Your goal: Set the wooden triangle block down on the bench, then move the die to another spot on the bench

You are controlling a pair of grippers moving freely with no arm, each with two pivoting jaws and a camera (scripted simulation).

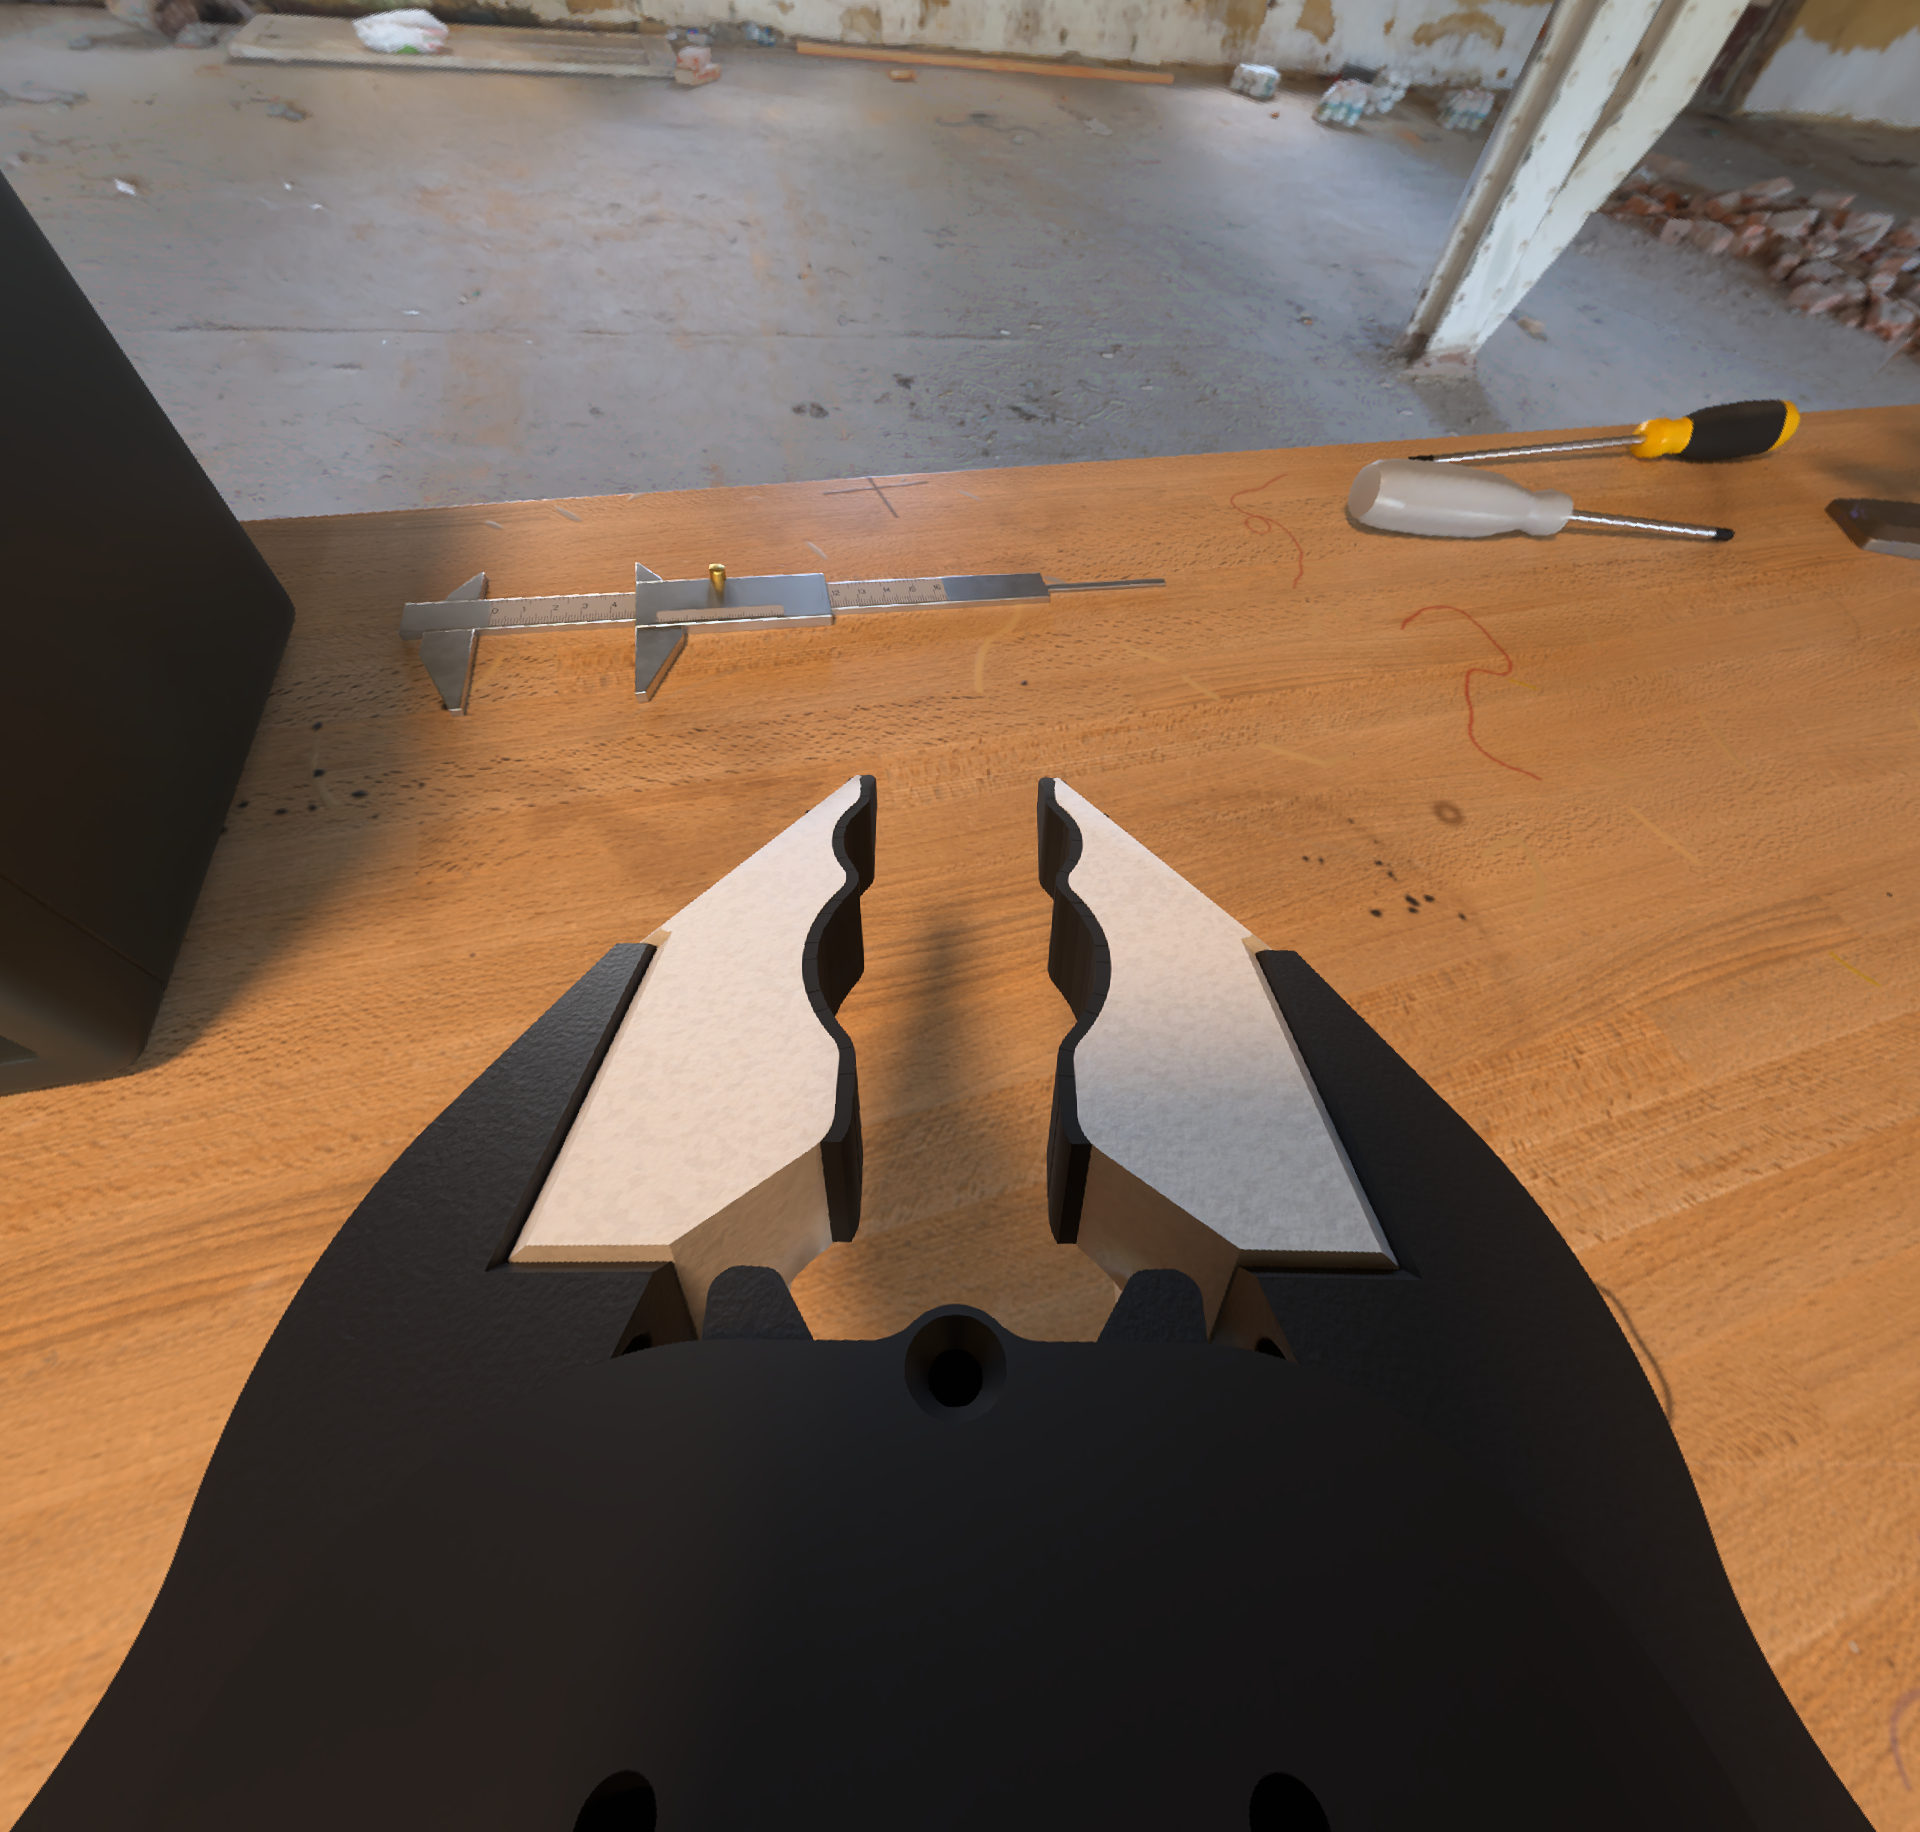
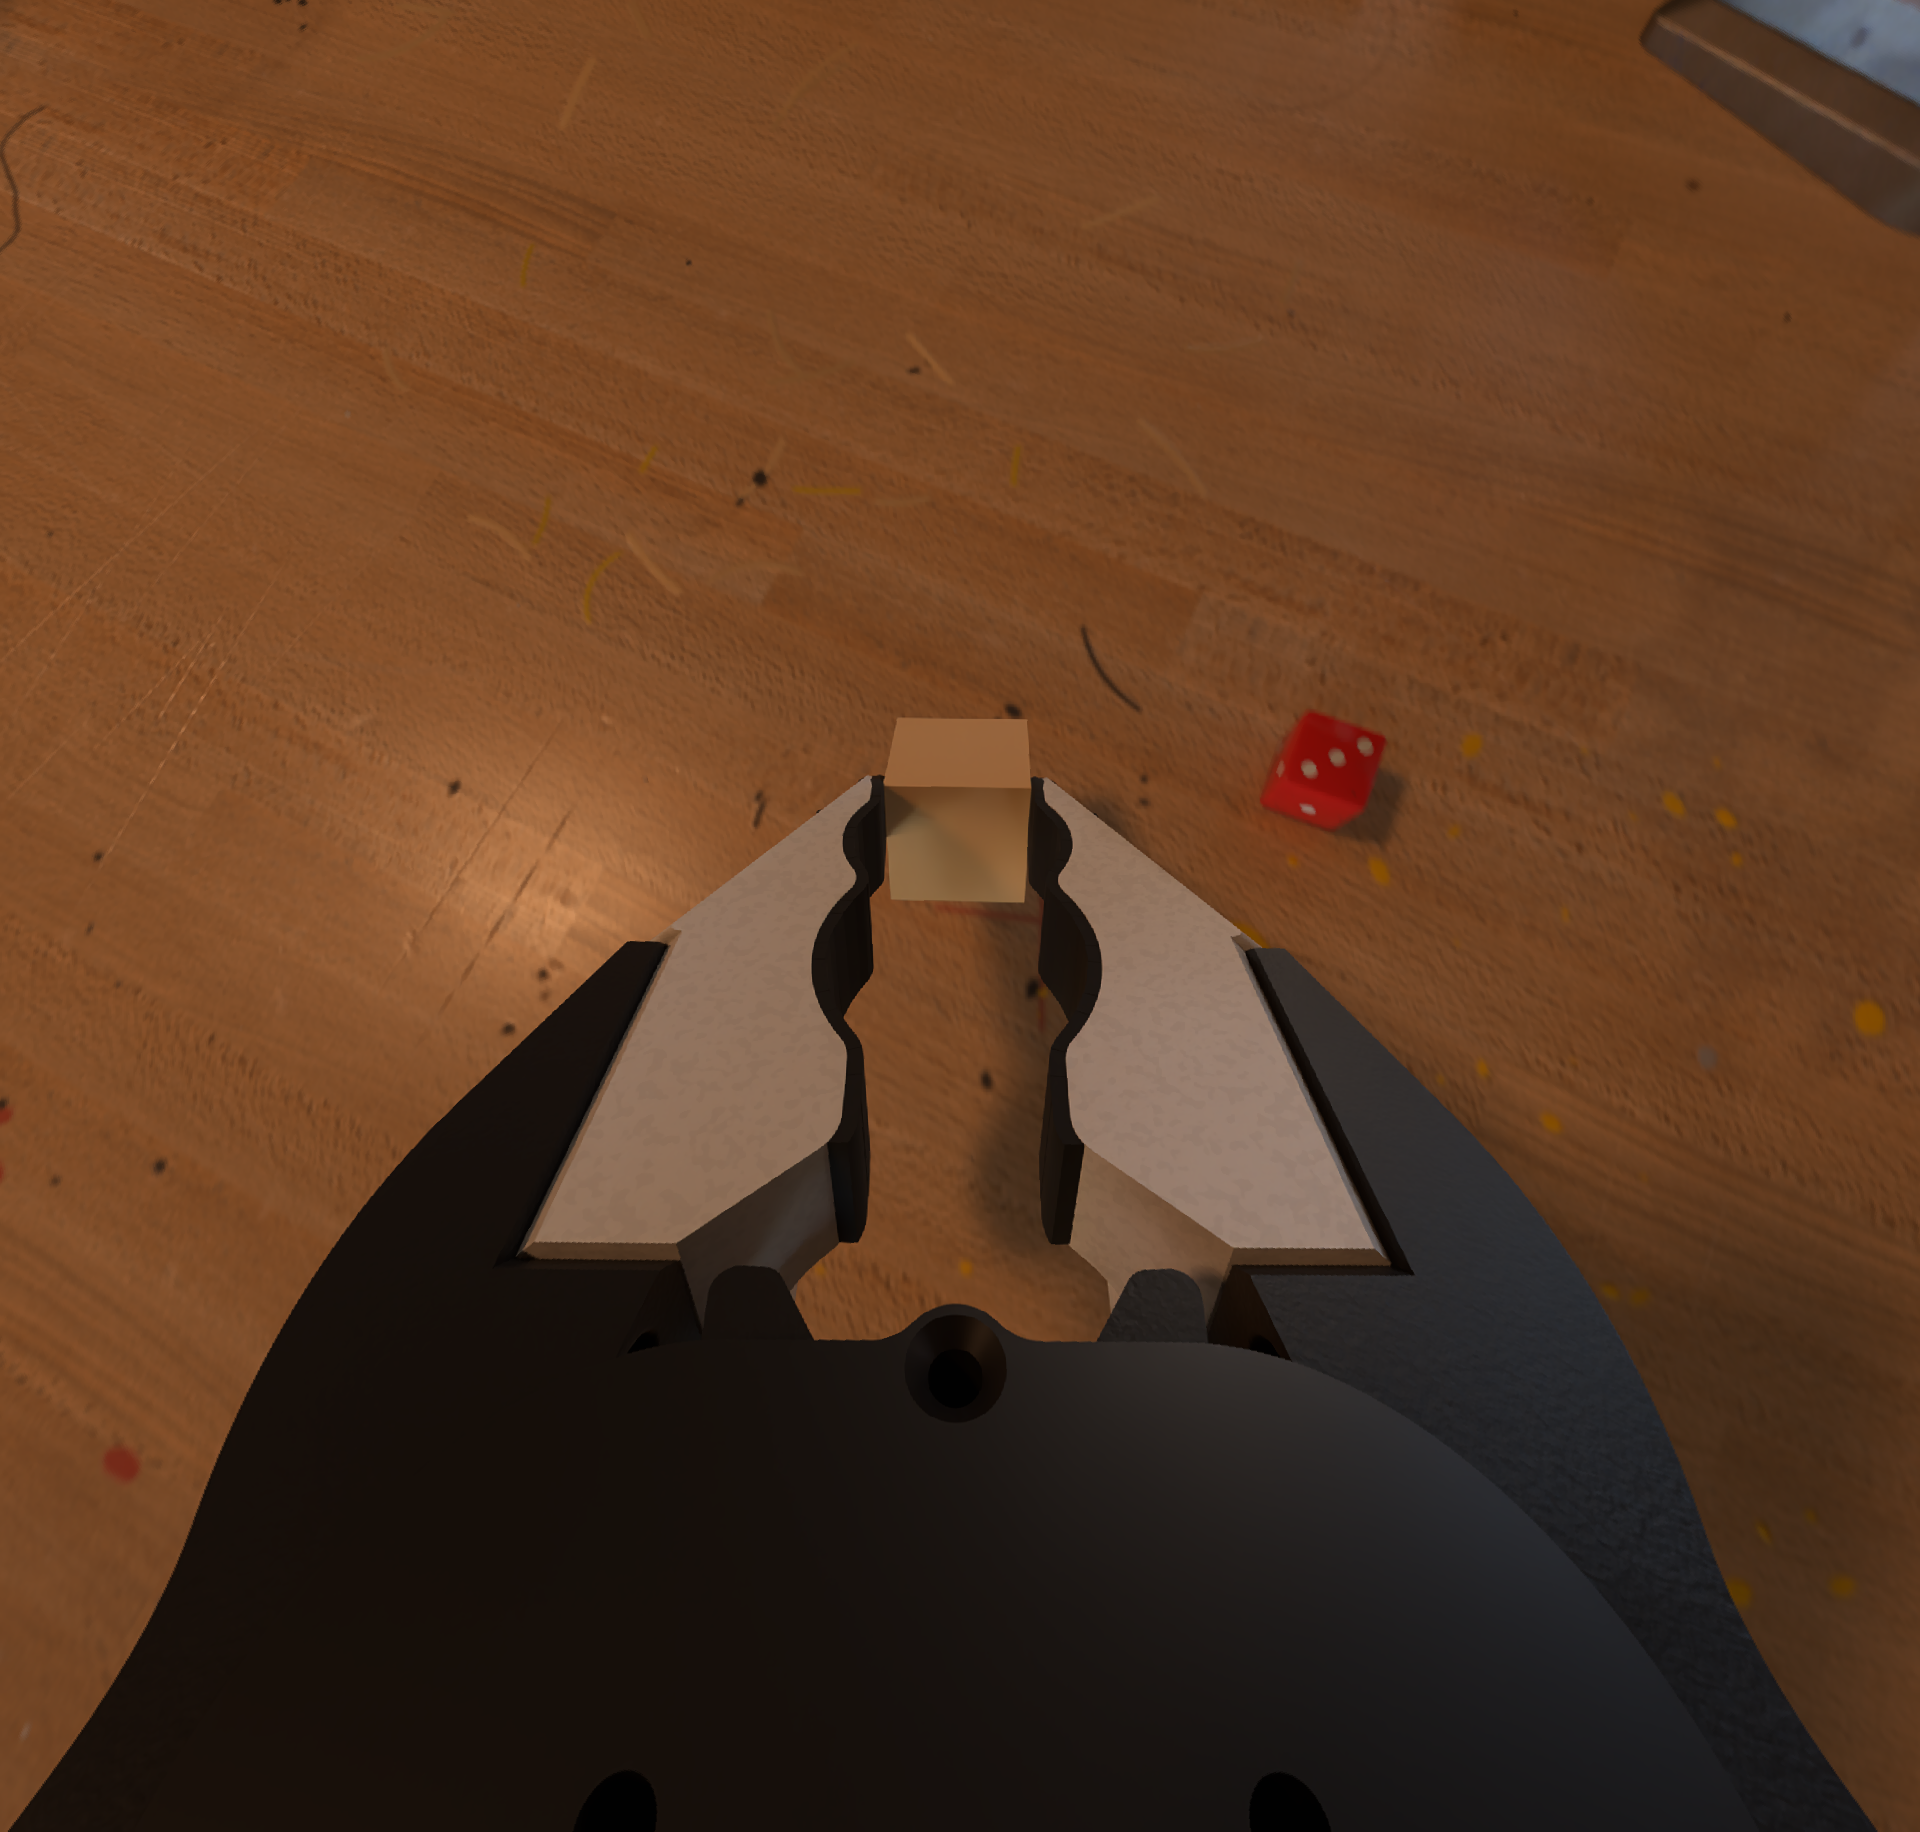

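Right claw (image 2: 956, 795) grips the wooden triangle block (image 2: 956, 811) between its fingertips above the worktop (image 2: 727, 328); the red die (image 2: 1322, 769) lies just to its right; left claw (image 1: 956, 795) hangs empty, jaws parted, before a vernier caliper (image 1: 727, 608).

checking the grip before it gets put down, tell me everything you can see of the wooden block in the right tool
The wooden block is small, pale tan, smooth and unpainted, with flat faces and crisp edges. From the right wrist view it looks boxy; its triangular profile is not visible. It sits between the tips of the right tool, both inner pads against its sides, its far end poking past the tips. Whether it touches the bench below cannot be told. The red die lies apart to its right.
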